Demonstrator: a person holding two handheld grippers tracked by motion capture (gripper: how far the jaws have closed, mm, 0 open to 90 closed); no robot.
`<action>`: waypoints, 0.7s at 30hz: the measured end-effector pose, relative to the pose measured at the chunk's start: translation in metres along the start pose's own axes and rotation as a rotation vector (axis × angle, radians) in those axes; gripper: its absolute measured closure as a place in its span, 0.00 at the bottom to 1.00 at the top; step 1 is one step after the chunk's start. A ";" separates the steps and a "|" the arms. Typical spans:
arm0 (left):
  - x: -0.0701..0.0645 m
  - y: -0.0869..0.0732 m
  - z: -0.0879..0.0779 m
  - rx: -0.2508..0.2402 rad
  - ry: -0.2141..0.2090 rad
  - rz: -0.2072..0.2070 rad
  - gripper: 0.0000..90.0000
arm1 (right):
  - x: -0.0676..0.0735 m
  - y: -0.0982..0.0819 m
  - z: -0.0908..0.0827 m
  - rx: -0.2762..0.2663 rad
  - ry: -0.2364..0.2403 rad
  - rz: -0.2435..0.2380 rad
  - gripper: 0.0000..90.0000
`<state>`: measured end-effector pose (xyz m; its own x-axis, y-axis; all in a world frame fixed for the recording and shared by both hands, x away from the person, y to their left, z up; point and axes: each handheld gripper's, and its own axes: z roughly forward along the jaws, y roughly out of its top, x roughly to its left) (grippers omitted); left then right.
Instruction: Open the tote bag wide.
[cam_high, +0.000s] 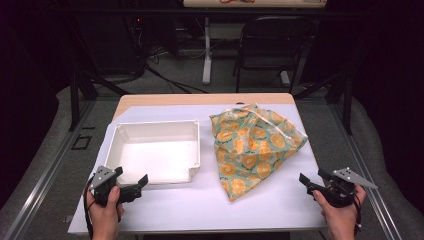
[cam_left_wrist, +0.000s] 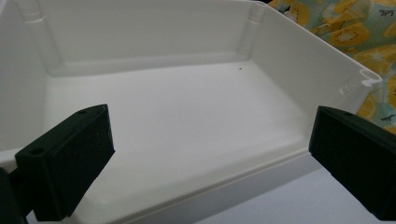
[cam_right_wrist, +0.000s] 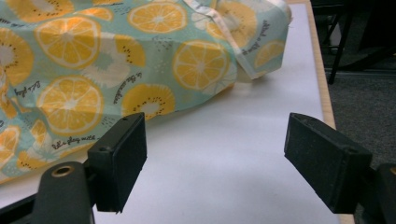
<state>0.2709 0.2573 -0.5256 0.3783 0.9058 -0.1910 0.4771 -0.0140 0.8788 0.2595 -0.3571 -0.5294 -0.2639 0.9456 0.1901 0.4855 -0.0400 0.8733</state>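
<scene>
Left tool: jaws wide apart, holding nothing, at 6 o'clock of white tray.
Right tool: jaws wide apart, holding nothing, at 4 o'clock of orange-print cloth.
Surface: white.

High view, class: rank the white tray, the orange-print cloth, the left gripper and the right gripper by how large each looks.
1. White tray and orange-print cloth: alike in spread, too close to rank.
2. Right gripper and left gripper: far smaller, alike in size, both open near the table's front edge.
</scene>
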 end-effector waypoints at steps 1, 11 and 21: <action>0.000 0.000 0.000 0.000 0.000 0.000 0.00 | 0.000 0.000 0.000 0.000 0.000 0.000 0.23; 0.002 -0.002 0.002 0.022 0.009 -0.003 0.00 | 0.017 0.003 0.003 -0.003 0.033 -0.067 0.23; 0.003 -0.004 0.000 0.036 0.019 -0.005 0.01 | 0.030 0.015 0.007 -0.013 0.064 -0.097 0.22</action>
<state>0.2700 0.2600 -0.5296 0.3613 0.9136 -0.1867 0.5073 -0.0245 0.8614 0.2647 -0.3268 -0.5140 -0.3617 0.9229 0.1321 0.4443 0.0461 0.8947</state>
